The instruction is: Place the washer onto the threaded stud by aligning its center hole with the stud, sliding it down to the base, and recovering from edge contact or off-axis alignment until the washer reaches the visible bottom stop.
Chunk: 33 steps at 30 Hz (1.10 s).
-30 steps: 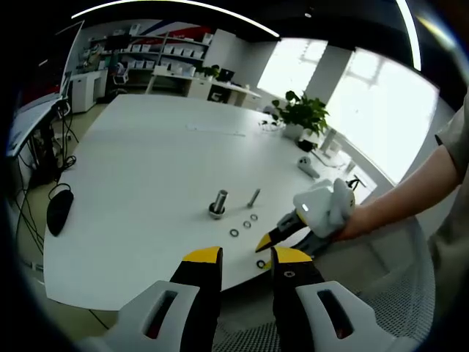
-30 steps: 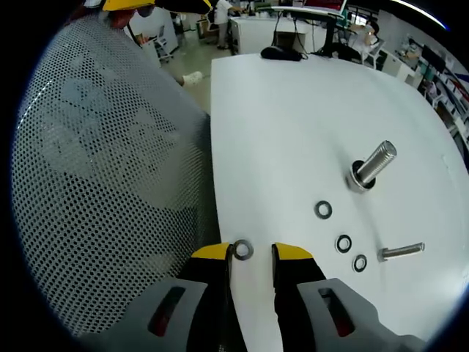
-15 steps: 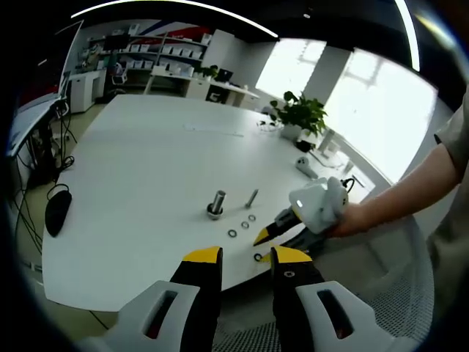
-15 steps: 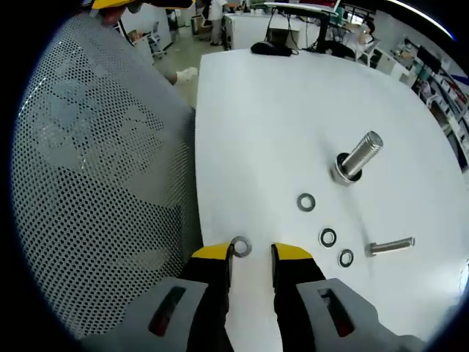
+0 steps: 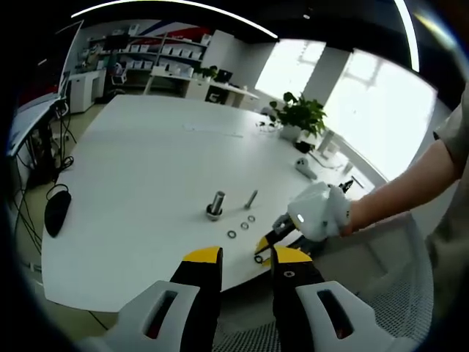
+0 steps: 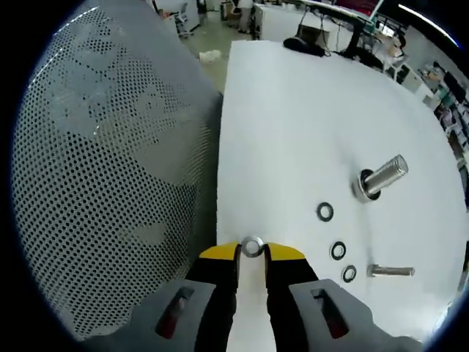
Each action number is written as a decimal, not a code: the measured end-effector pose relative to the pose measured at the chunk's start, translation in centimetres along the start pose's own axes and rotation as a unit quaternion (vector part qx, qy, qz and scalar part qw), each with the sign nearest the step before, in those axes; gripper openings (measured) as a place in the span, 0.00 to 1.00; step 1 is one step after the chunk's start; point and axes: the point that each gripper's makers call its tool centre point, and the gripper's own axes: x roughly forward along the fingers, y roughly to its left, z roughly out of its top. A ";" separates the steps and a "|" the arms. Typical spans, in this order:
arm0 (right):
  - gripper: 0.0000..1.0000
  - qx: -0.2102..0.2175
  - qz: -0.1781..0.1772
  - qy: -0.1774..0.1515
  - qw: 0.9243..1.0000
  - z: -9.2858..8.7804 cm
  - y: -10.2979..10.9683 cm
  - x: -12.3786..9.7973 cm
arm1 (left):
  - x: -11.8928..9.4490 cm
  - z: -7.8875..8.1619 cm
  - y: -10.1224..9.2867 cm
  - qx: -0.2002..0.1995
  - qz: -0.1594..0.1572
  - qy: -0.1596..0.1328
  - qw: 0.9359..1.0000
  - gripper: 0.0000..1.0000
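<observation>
Pinching a washer [image 6: 252, 246] between its two yellow-tipped jaws, the right gripper [image 6: 252, 251] sits low at the near edge of the white counter [image 6: 293, 132], its jaws drawn in until only the washer parts them. In the left gripper view the same right gripper [image 5: 268, 243] comes in from the right, held by a person's hand [image 5: 352, 216], with the washer [image 5: 259, 258] seen at its tips at the counter's near edge.

The threaded stud [image 6: 381, 176] stands upright in its base, well apart from the held washer, toward the far right in the right gripper view. Three loose washers [image 6: 325, 212] lie in a row on the counter between the stud and the near edge, and a loose bolt [image 6: 390, 271] lies flat just right of the nearest of them. In the left gripper view the stud [image 5: 217, 203] rises near the counter's middle, with the bolt [image 5: 252, 199] lying just to its right.

The left gripper [image 5: 246, 257] hangs off the counter's near edge, jaws apart with a clear gap and nothing between them. A perforated grey chair back [image 6: 102, 183] fills the left of the right gripper view. A black mouse [image 5: 58, 211] rests at the counter's left edge, and a potted plant [image 5: 300, 114] stands at its far side.
</observation>
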 end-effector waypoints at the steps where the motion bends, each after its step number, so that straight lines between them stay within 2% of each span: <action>1: 0.15 0.002 0.004 0.004 1.000 0.0 0.0 0.1 | 0.0 0.0 0.0 0.000 0.000 0.000 1.000 0.24; 4: 0.15 0.029 0.022 0.020 0.999 0.0 -0.3 0.2 | 0.0 0.0 0.0 0.000 0.001 0.000 1.000 0.24; 6: 0.14 0.019 0.029 0.032 0.999 0.0 -0.4 0.3 | 0.0 0.0 0.0 0.000 0.001 -0.001 1.000 0.24; 9: 0.14 -0.009 0.035 0.067 0.997 -0.1 -0.2 0.3 | 0.0 0.0 0.0 0.000 0.002 0.000 1.000 0.24; 16: 0.14 -0.024 0.022 0.139 0.990 0.0 -0.2 0.4 | 0.0 0.0 0.0 0.001 0.002 0.000 1.000 0.24; 20: 0.14 -0.016 0.016 0.158 0.987 0.0 -0.2 0.5 | 0.0 -0.1 0.0 0.001 0.002 0.002 1.000 0.24; 22: 0.14 -0.020 0.019 0.154 0.988 -0.2 -0.3 0.4 | 0.0 -0.1 0.0 0.001 0.003 0.002 1.000 0.24; 26: 0.13 0.019 0.027 0.077 0.996 0.0 -0.3 0.5 | -0.1 -0.1 0.0 0.000 0.004 0.002 1.000 0.24; 28: 0.13 0.039 0.023 0.068 0.997 -0.2 -0.3 0.3 | -0.1 -0.1 0.0 0.000 0.004 0.001 1.000 0.24; 33: 0.13 0.048 0.023 0.060 0.997 -0.1 -0.4 0.3 | 0.0 0.0 0.1 -0.001 0.003 -0.001 1.000 0.24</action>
